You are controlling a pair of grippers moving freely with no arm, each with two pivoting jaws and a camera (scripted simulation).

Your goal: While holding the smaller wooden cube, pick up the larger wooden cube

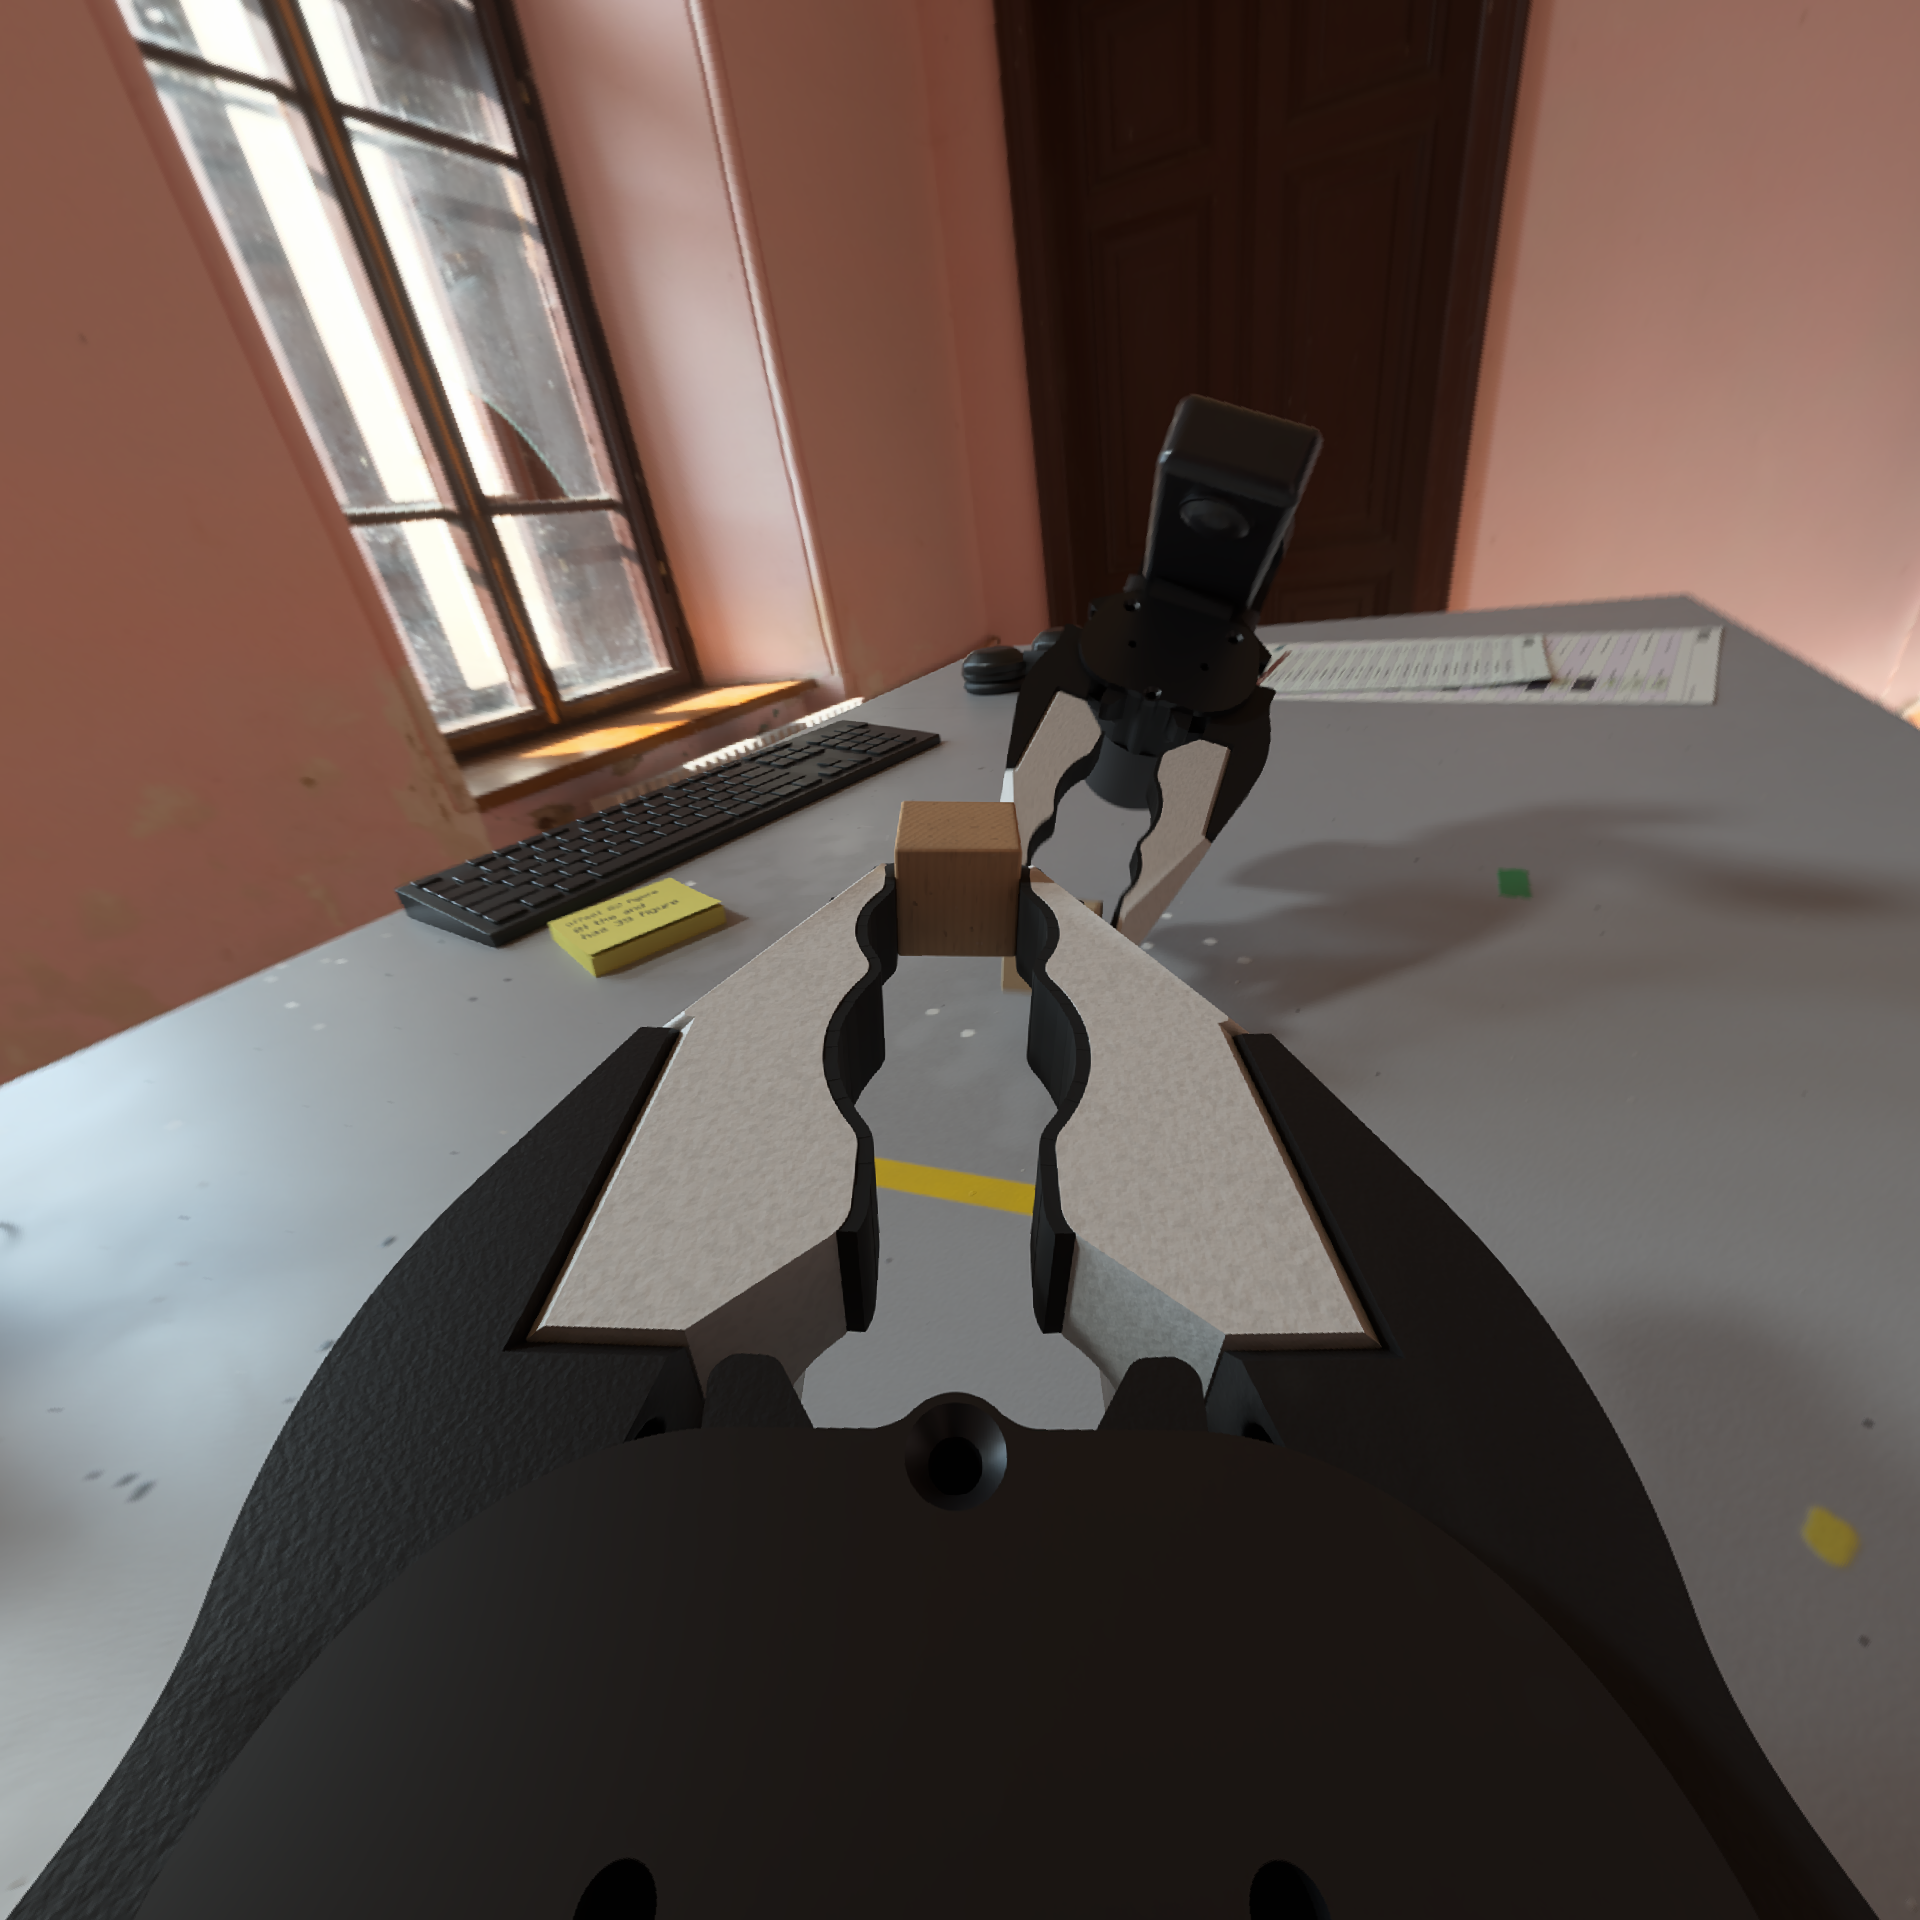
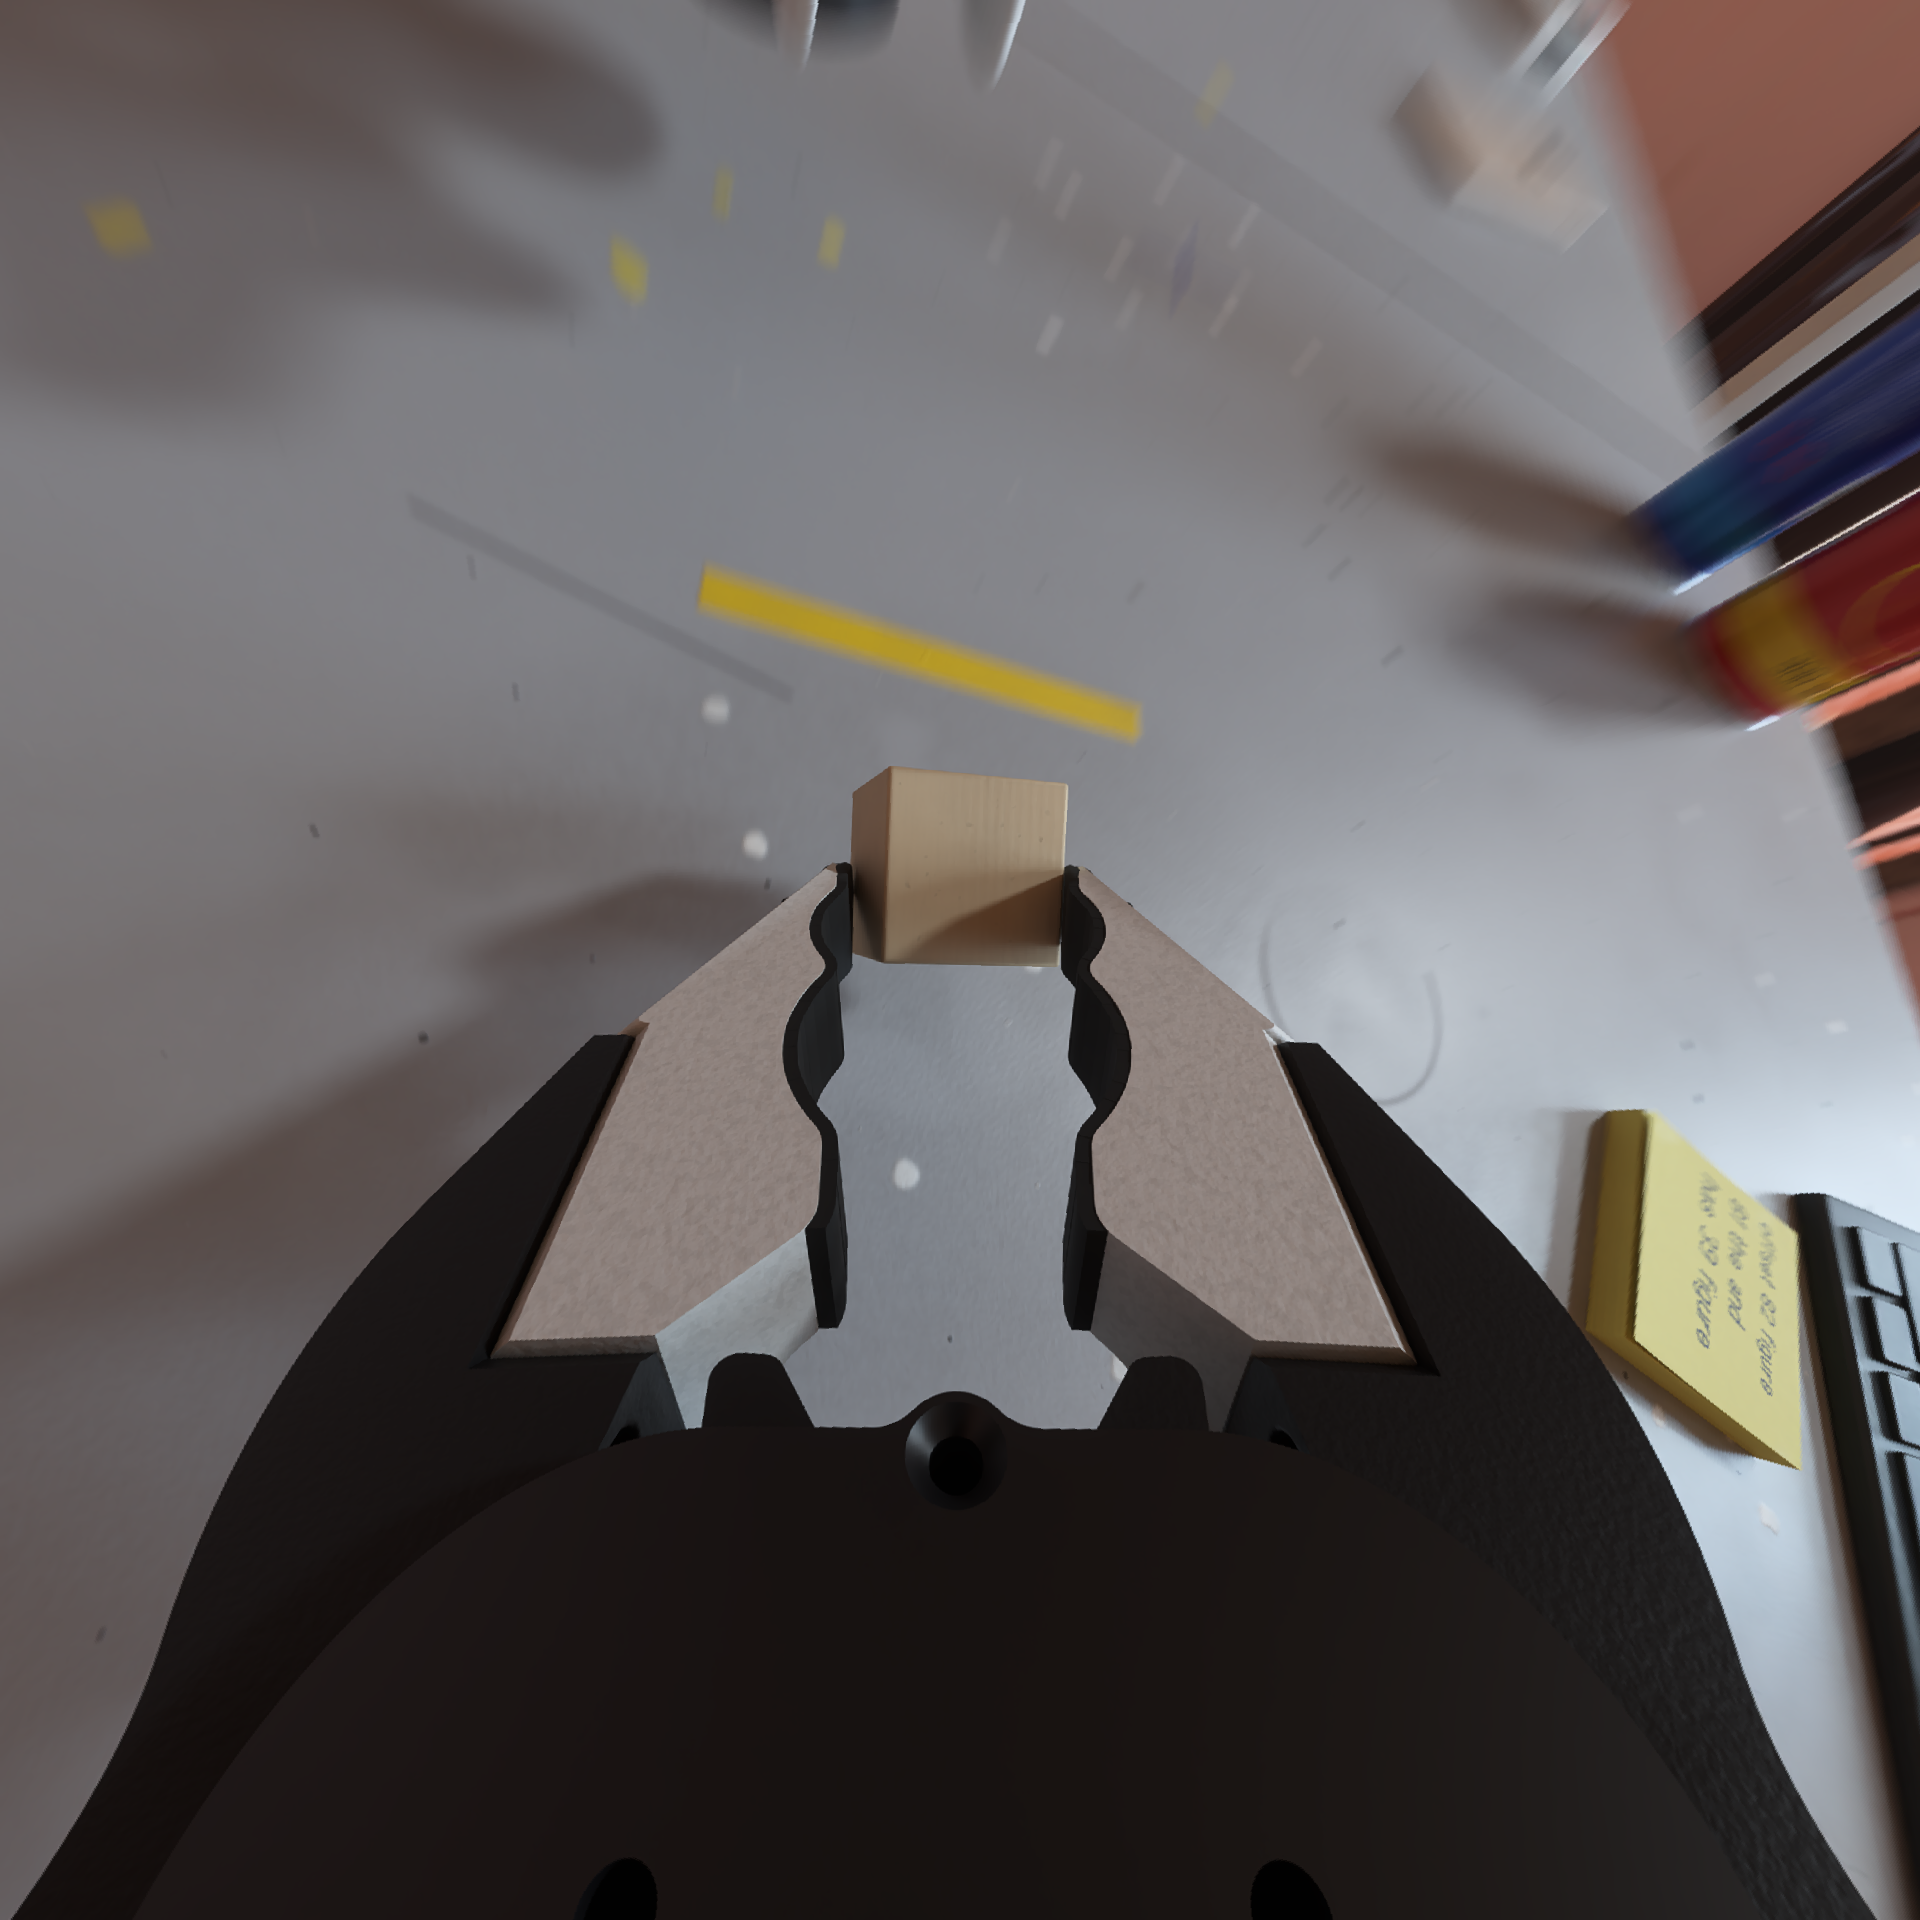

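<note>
My left gripper (image 1: 956, 909) is shut on the smaller wooden cube (image 1: 956, 873), which it holds at its fingertips above the grey table (image 1: 1558, 1143). My right gripper (image 2: 961, 920) is shut on the larger, paler wooden cube (image 2: 961, 842), pinched at its fingertips. In the left wrist view the right gripper (image 1: 1091, 883) points down just behind my left fingertips. Only slivers of the larger cube (image 1: 1012, 977) show there behind my left gripper's right finger. The table in the right wrist view is blurred, and I cannot tell whether the larger cube touches it.
A black keyboard (image 1: 675, 821), a yellow note pad (image 1: 636, 925) and a dark mouse (image 1: 992, 665) lie to the left, with papers (image 1: 1486, 665) at the far edge. A yellow tape strip (image 2: 914, 649) marks the table. Books (image 2: 1808, 540) stand at the right.
</note>
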